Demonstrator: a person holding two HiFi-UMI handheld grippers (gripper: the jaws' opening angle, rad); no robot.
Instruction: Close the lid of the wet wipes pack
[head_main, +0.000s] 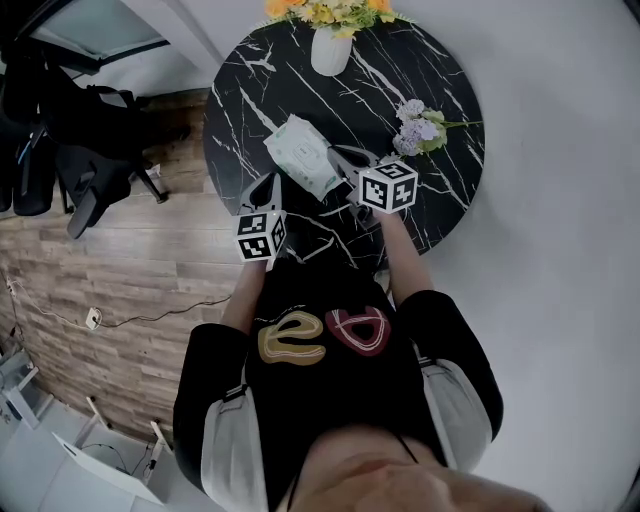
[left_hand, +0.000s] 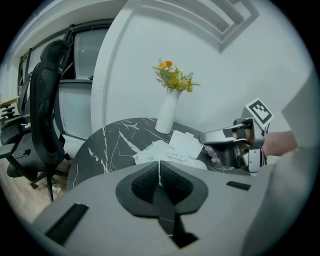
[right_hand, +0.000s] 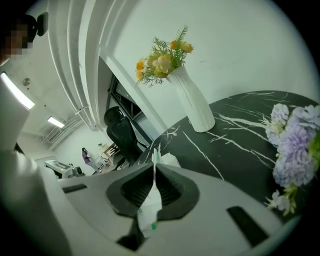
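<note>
Wet wipes pack (head_main: 300, 155) lies on the black marble table (head_main: 400, 70), toward my edge of it and left of centre. Its lid (left_hand: 185, 144) is open, the flap raised off the top face. Whether the pack sits flat on the marble, I cannot tell.

Right gripper (right_hand: 152, 185): jaws pinched on the white-and-green film edge of the wet wipes pack, at the side nearest me. The film stands upright between the pads.

Left gripper (left_hand: 159, 172): jaws together, nothing between them. It points at the pack's left side from just beside it, not touching.

Containers:
- A white ribbed vase (head_main: 330, 50) stands upright at the far rim of the table, holding yellow and orange flowers (right_hand: 160, 60).
- A loose bunch of purple flowers (head_main: 418, 128) lies on the marble to the right of the pack, well apart from the vase.

A black office chair (head_main: 90, 170) stands on the wooden floor (head_main: 120, 290), left of the table.
</note>
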